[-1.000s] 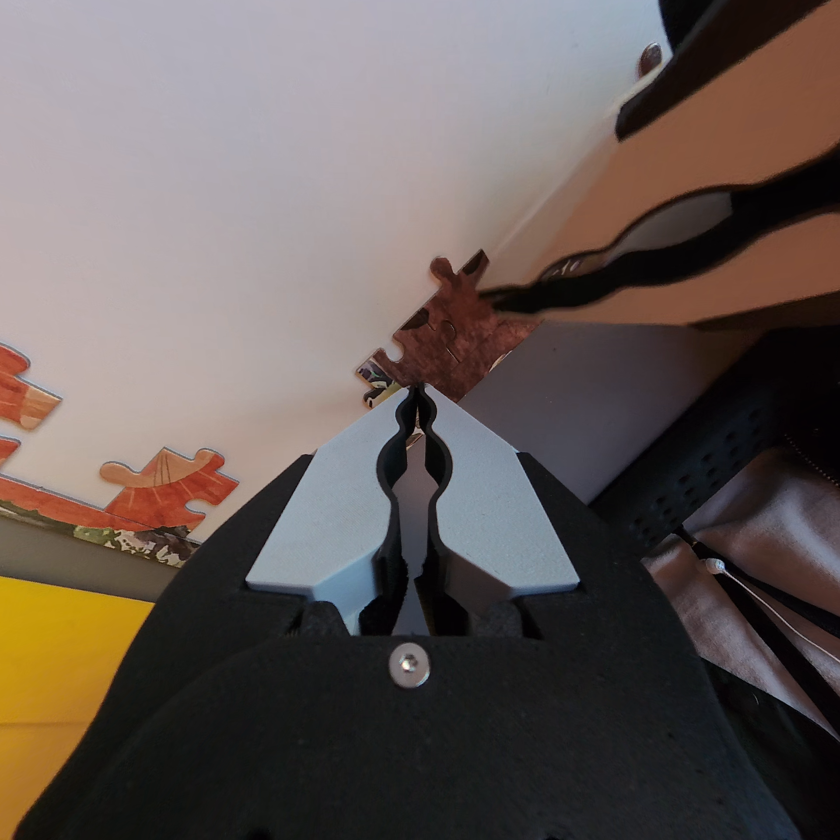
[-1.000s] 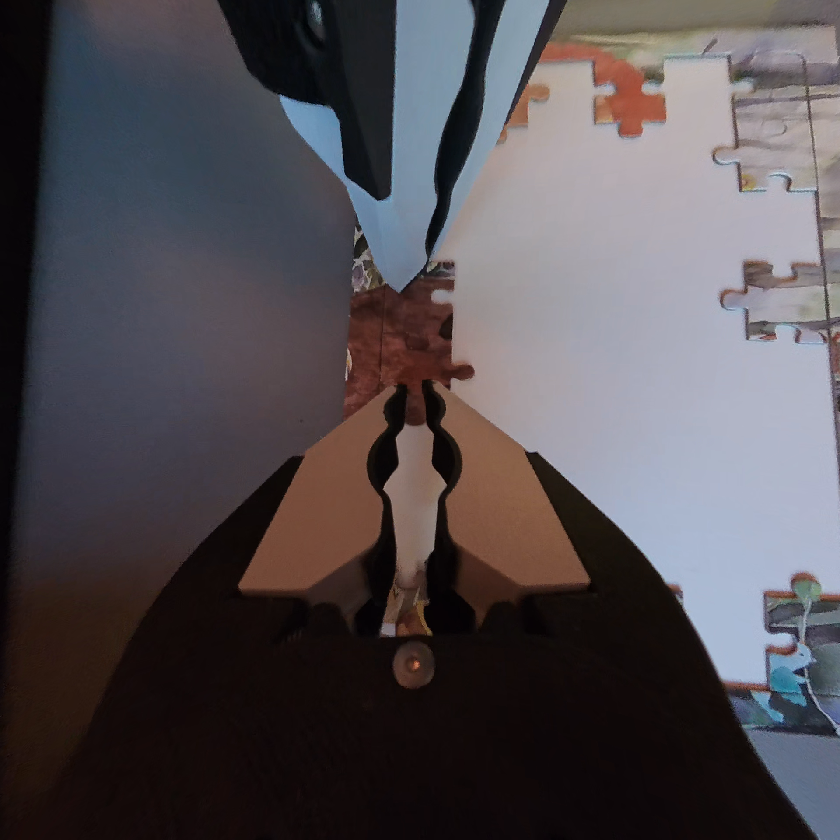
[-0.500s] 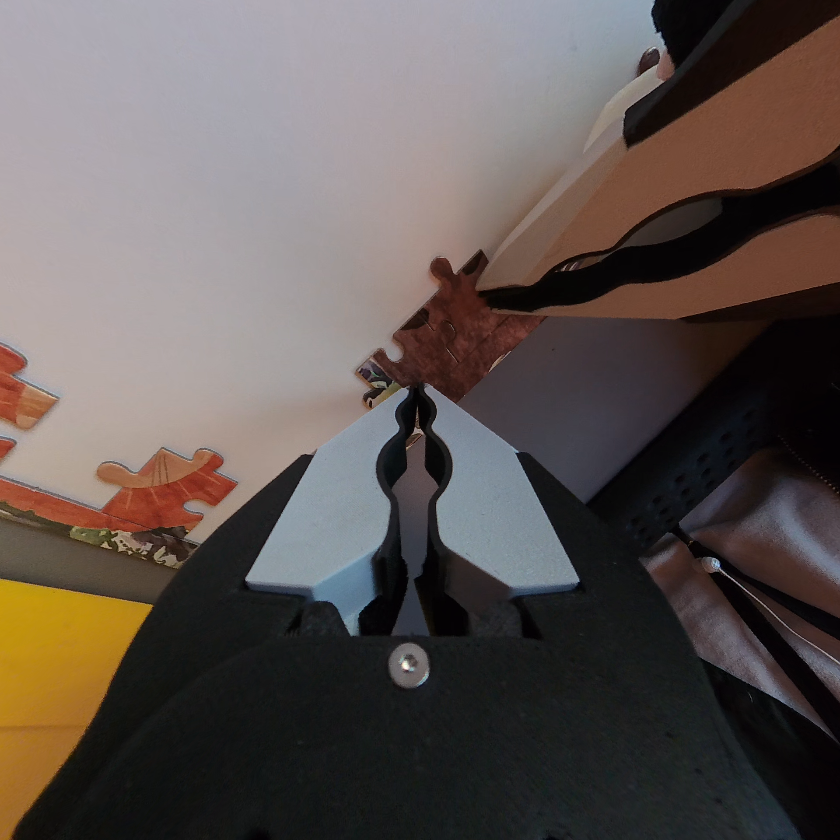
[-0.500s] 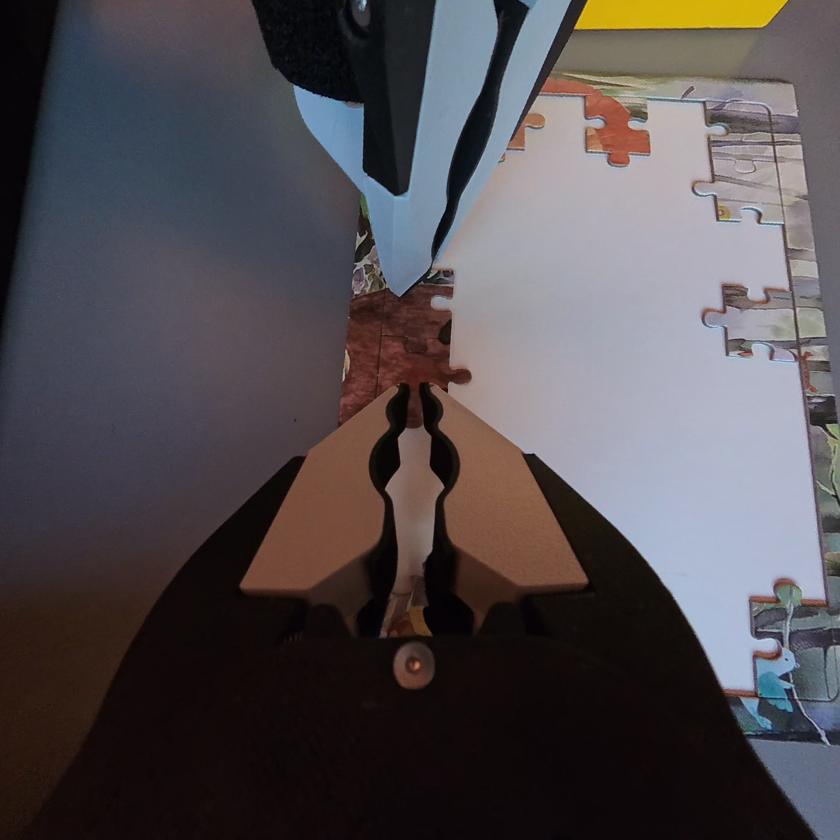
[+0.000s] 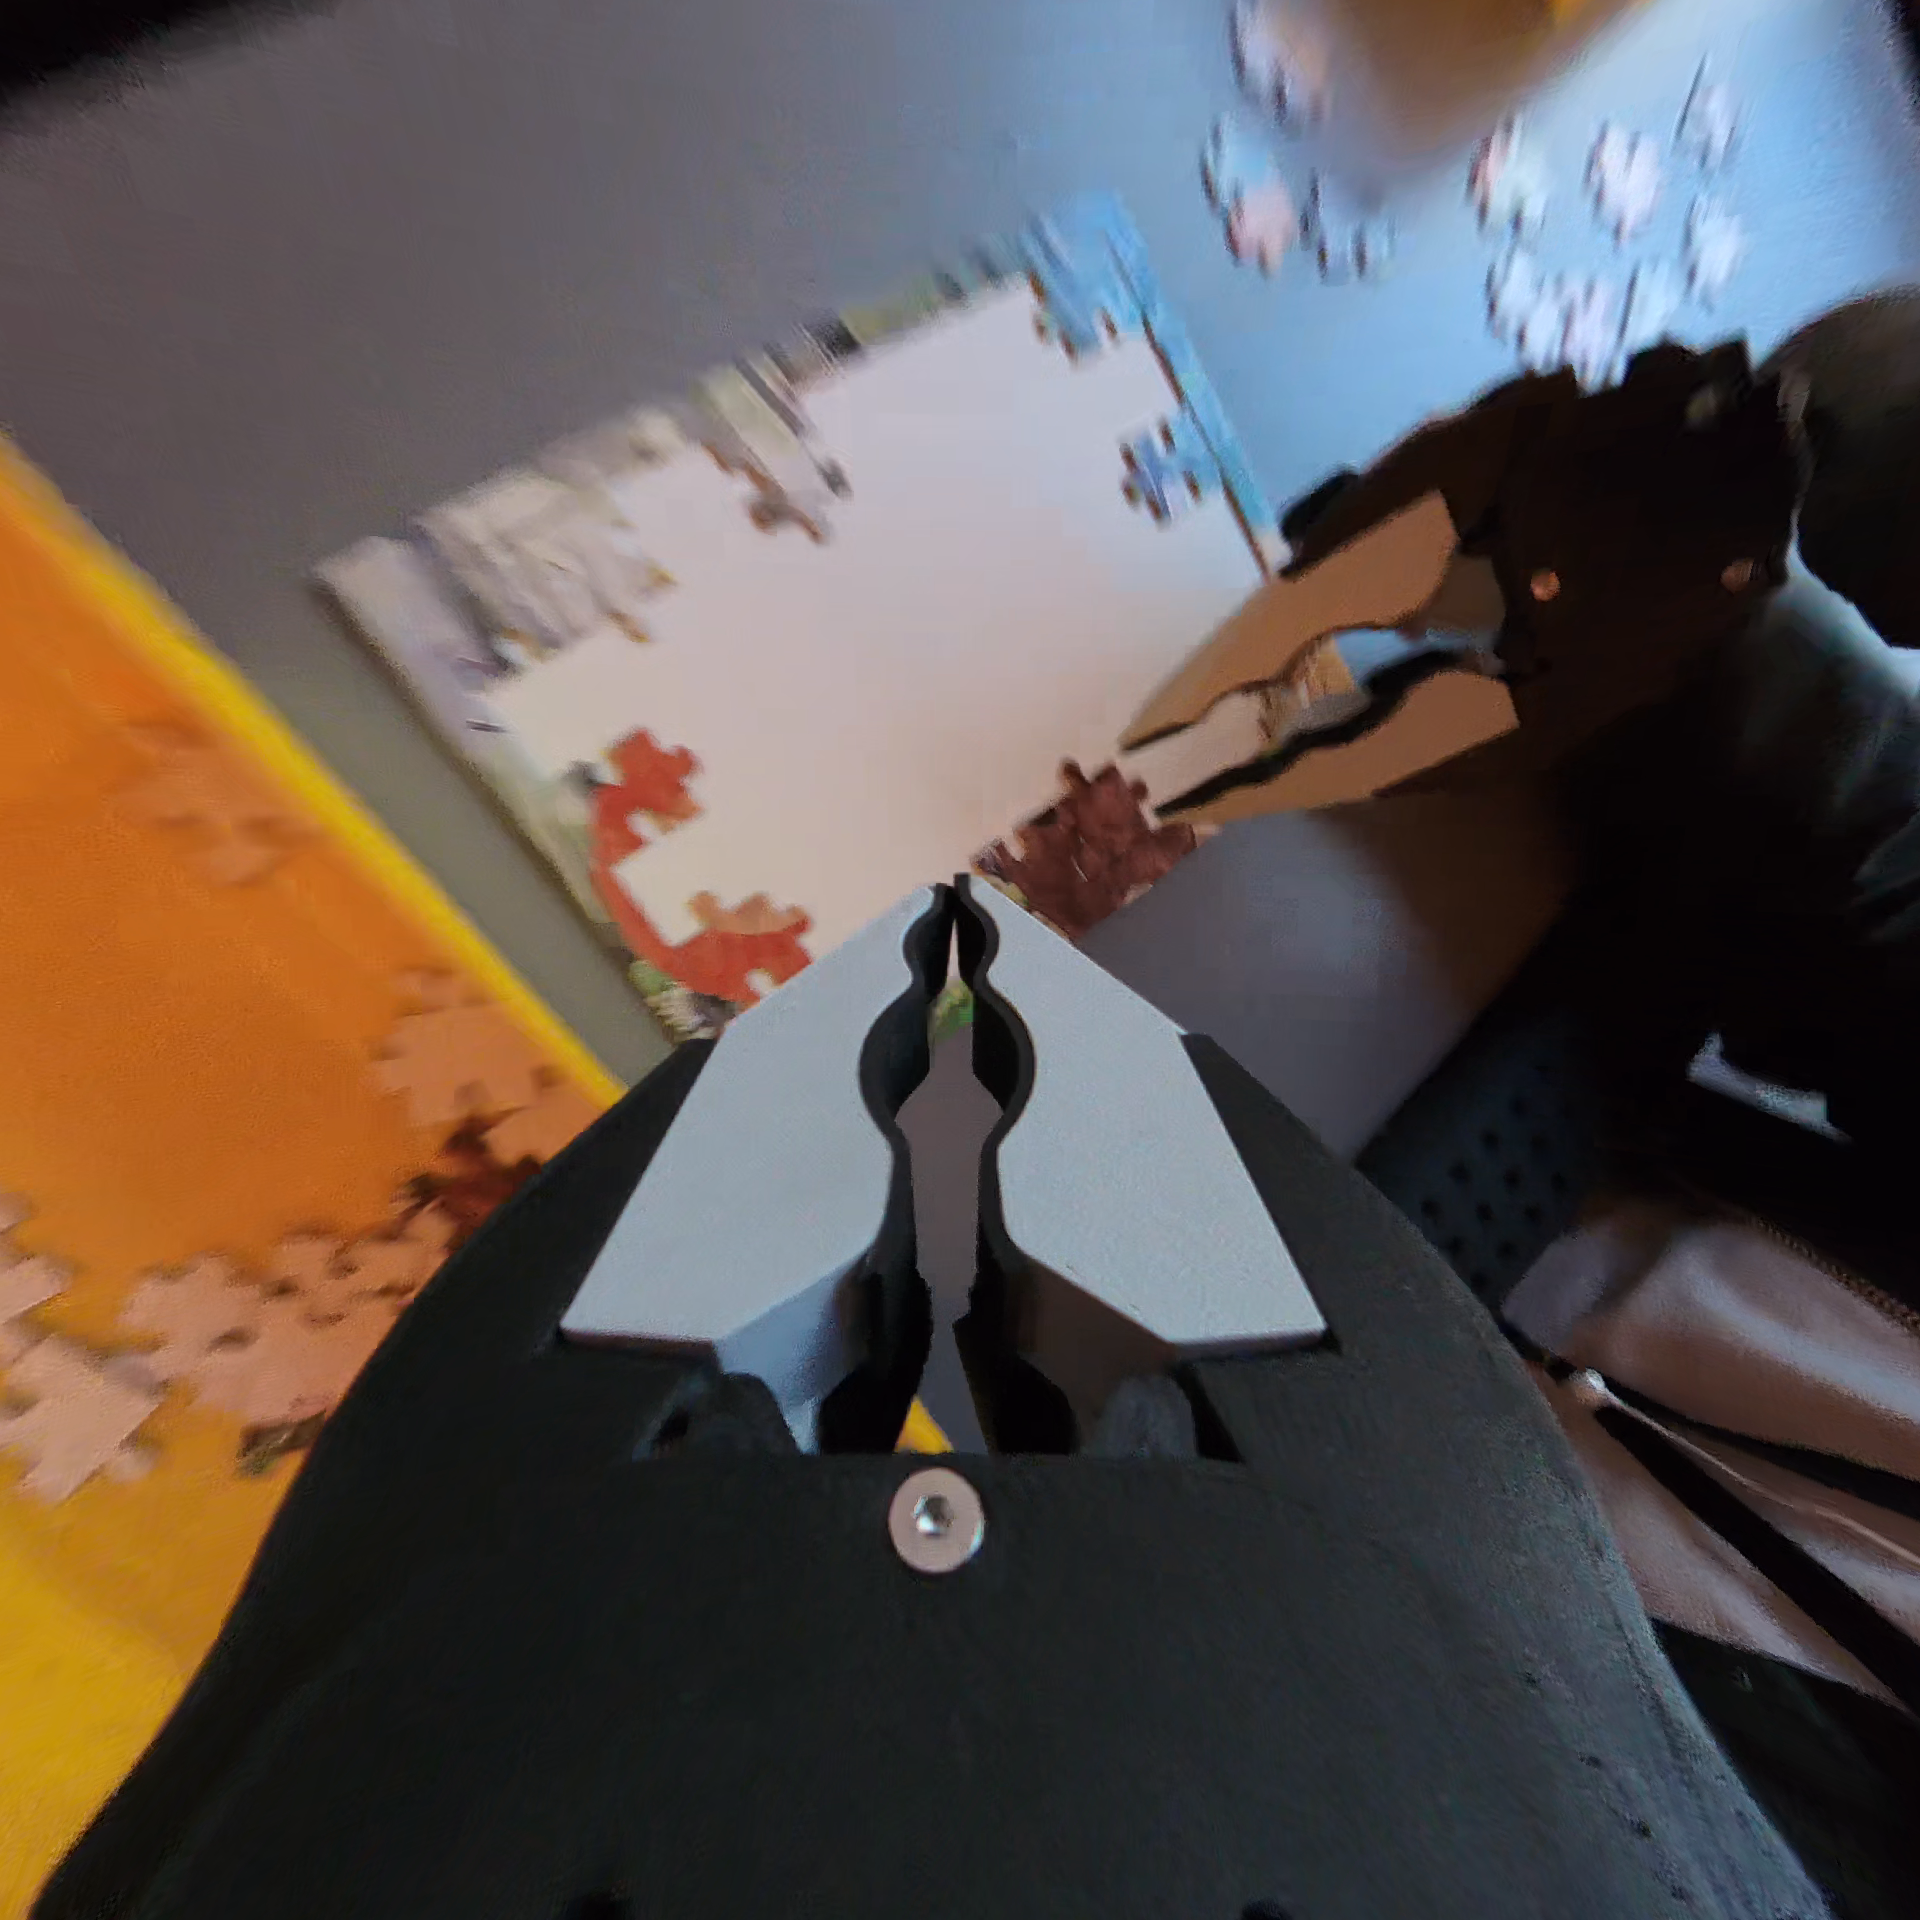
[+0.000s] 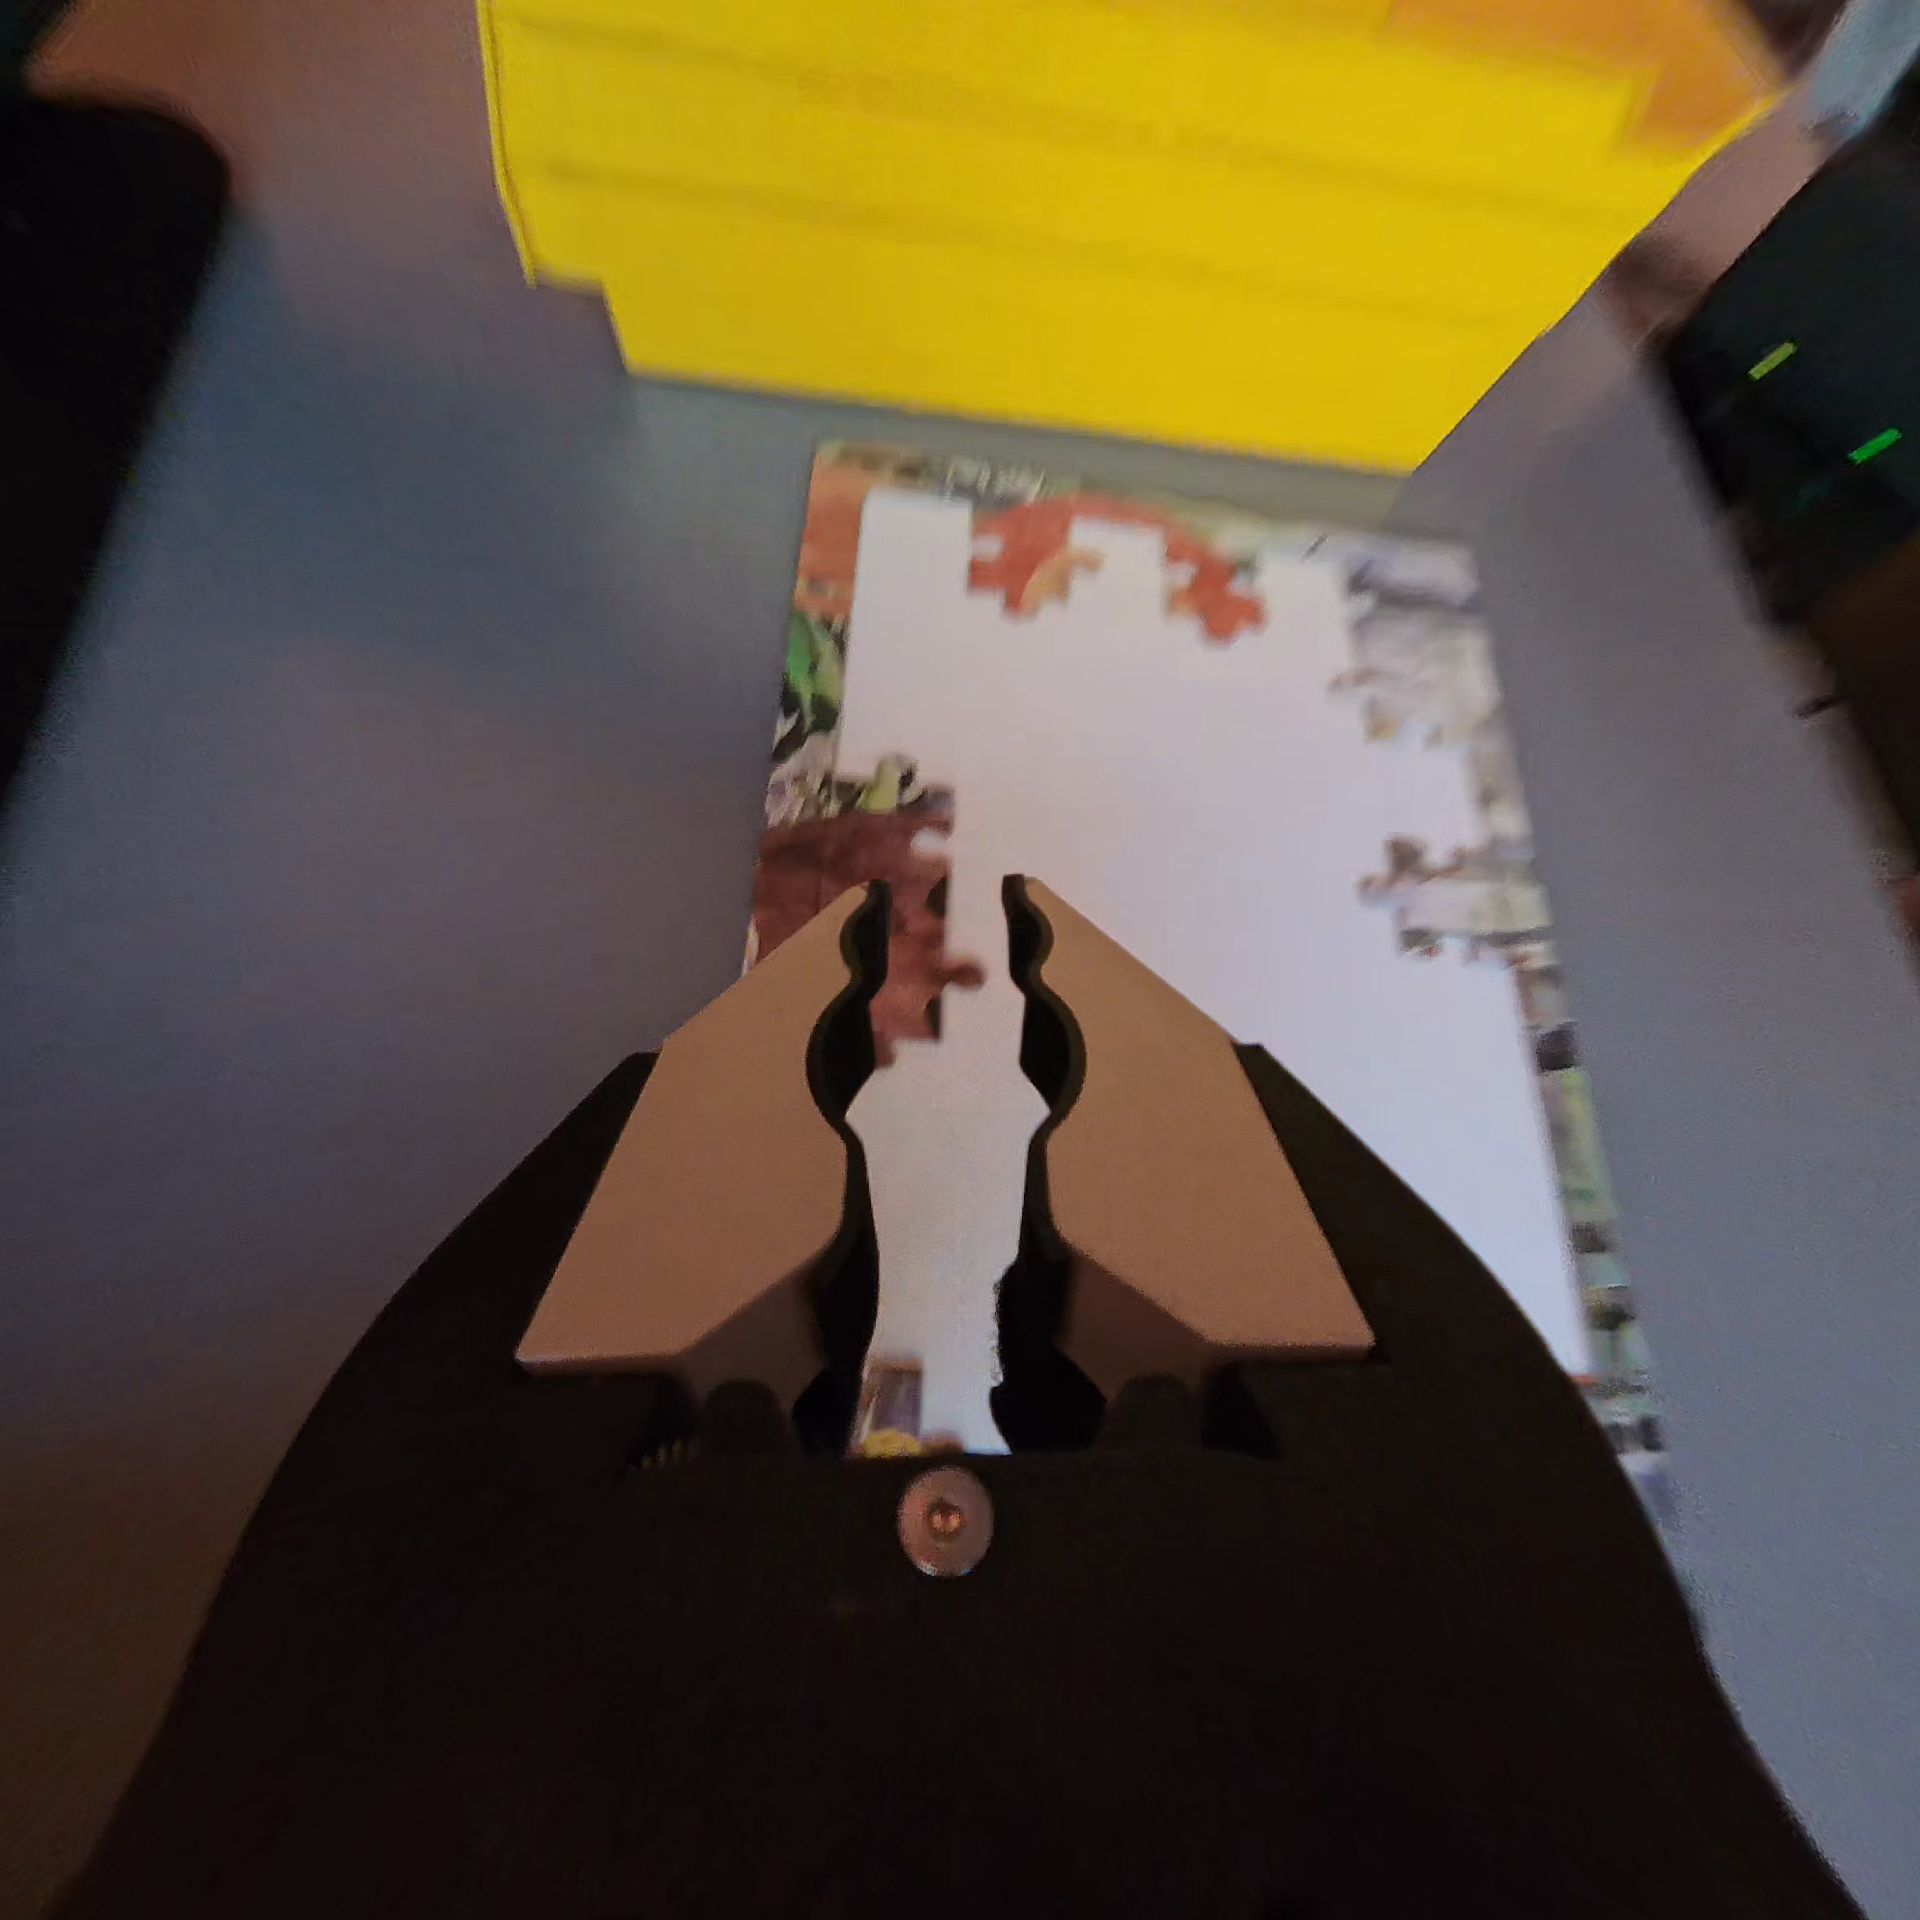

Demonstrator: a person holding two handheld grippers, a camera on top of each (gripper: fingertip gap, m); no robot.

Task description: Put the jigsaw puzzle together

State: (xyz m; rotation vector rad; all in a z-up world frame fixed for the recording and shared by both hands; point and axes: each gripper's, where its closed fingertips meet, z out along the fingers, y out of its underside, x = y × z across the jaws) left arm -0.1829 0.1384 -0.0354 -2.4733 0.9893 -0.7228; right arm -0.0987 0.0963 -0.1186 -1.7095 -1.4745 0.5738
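Observation:
The jigsaw puzzle (image 6: 1143, 883) lies flat on a grey table, a white middle ringed by fitted border pieces. It also shows, blurred, in the left wrist view (image 5: 935, 644). A brown cluster of pieces (image 6: 821, 857) sits on its left edge and shows in the left wrist view (image 5: 1091, 847) too. My right gripper (image 6: 945, 888) is open and empty, hovering just above and beside the brown cluster; it appears in the left wrist view (image 5: 1143, 774) with jaws a little apart. My left gripper (image 5: 954, 891) is shut and empty, lifted back from the puzzle.
A yellow box (image 6: 1039, 208) stands beyond the puzzle's far edge; in the left wrist view its orange inside (image 5: 156, 883) holds several loose pieces (image 5: 208, 1340). More loose pieces (image 5: 1558, 208) lie past the puzzle. A black device with green lights (image 6: 1818, 416) sits at the right. Across from one pair of fingers to the other is roughly 12 centimeters.
Both grippers have pulled up and away from the brown cluster. The right gripper has opened. The left gripper has left the right wrist view and swung, blurring its picture.

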